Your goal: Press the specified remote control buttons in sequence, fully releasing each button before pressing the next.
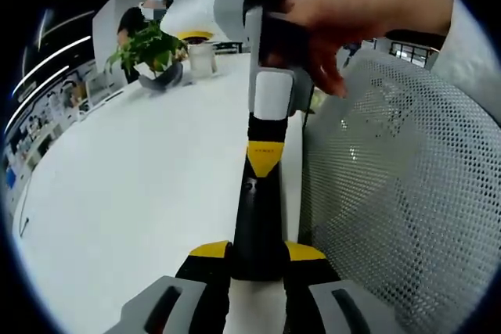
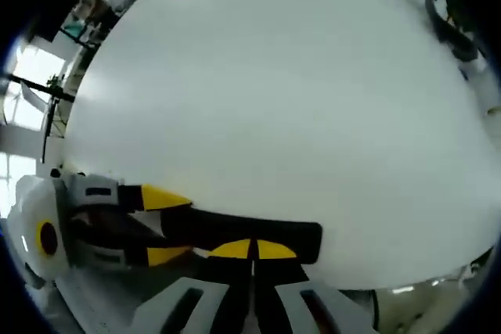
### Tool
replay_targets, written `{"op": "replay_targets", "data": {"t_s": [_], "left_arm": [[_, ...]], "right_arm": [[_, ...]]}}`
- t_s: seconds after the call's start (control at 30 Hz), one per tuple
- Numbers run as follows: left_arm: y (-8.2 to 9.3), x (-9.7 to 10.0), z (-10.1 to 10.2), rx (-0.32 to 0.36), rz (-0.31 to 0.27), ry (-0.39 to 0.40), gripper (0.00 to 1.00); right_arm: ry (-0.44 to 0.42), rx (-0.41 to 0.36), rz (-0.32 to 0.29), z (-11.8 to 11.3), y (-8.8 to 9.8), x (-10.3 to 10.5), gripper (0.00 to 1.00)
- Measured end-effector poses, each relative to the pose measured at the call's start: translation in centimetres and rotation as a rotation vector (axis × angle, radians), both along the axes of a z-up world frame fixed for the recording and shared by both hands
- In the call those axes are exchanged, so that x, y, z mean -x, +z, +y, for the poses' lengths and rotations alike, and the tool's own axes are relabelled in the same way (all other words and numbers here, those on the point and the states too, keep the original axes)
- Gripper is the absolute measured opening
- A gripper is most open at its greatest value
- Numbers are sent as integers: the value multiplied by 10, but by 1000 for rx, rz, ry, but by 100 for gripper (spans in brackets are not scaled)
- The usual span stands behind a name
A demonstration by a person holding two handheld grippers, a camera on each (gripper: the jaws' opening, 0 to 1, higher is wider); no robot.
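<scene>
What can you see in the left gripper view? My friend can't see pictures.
The left gripper clamps a black remote control over a white table, while the right gripper touches its far end. A potted plant sits behind; a mesh chair stands alongside.

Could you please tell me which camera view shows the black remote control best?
The right gripper view: the remote control lies sideways, its full length visible, with both grippers' tips on it. The left gripper view shows the remote foreshortened, running away between the jaws.

White table [image 1: 133,193] lies open; mesh chair [image 1: 399,193] crowds its edge.
</scene>
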State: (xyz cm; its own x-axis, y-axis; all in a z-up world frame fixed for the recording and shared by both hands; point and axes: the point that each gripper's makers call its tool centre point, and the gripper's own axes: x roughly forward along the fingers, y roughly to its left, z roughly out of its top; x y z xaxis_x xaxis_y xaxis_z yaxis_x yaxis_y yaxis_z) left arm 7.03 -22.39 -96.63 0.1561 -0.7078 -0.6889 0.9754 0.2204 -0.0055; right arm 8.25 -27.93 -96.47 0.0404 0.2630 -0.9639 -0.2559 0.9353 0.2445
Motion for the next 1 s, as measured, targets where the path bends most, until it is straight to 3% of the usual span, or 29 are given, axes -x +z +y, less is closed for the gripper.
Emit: {"op": "replay_targets", "data": {"t_s": [0.17, 0.37, 0.57, 0.73, 0.87, 1.0], "left_arm": [[0, 0, 0, 3, 0, 0, 25], [-1, 0, 0, 3, 0, 1, 25], [-1, 0, -1, 5, -1, -1, 25], [-1, 1, 0, 4, -1, -1, 25], [-1, 2, -1, 3, -1, -3, 25], [-1, 2, -1, 0, -3, -5, 25]], "right_arm": [[4, 2, -21, 0, -1, -3, 0], [26, 2, 24, 0, -1, -3, 0], [141, 4, -40, 1, 0, 1, 0], [183, -9, -57, 2, 1, 2, 0], [192, 3, -60, 1, 0, 1, 0], [132, -12, -74, 0, 1, 1, 0]]}}
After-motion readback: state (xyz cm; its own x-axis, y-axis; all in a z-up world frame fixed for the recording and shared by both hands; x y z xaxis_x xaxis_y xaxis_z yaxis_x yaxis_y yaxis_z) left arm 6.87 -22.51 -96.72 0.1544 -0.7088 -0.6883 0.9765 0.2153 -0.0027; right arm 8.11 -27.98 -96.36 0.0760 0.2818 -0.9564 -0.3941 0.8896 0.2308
